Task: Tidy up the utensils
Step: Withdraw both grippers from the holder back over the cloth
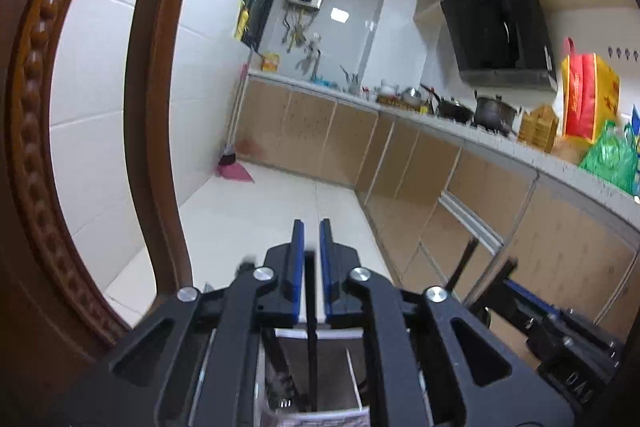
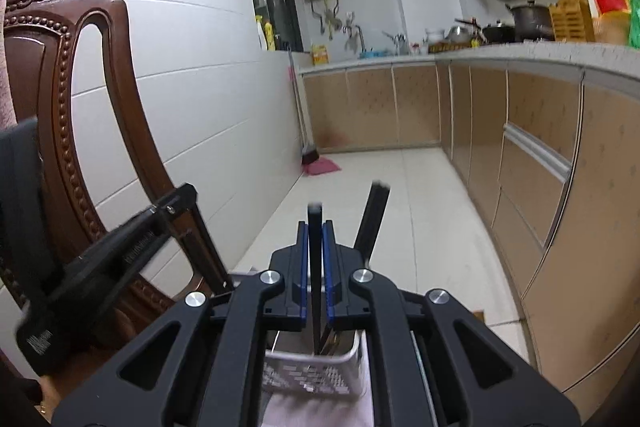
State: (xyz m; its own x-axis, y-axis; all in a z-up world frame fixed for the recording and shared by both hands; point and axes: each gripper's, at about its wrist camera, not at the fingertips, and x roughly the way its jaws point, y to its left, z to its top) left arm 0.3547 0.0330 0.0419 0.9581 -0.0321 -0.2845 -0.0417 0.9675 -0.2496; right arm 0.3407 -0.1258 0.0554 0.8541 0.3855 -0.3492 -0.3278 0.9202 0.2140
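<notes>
Bright, even indoor light; fisheye-warped, motion-blurred edges.

Basket (image 2: 320,367) blurred, mostly hidden behind right tool (image 2: 315,227).

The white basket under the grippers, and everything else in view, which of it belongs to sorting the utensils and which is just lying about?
Belongs to the job:
- white basket
- black chopstick clamped in the right gripper
- second black chopstick standing beside it
- left gripper, nothing pinched

Just lying about:
- wooden chair
- pots on the counter
- red bag
- pink dustpan
</notes>
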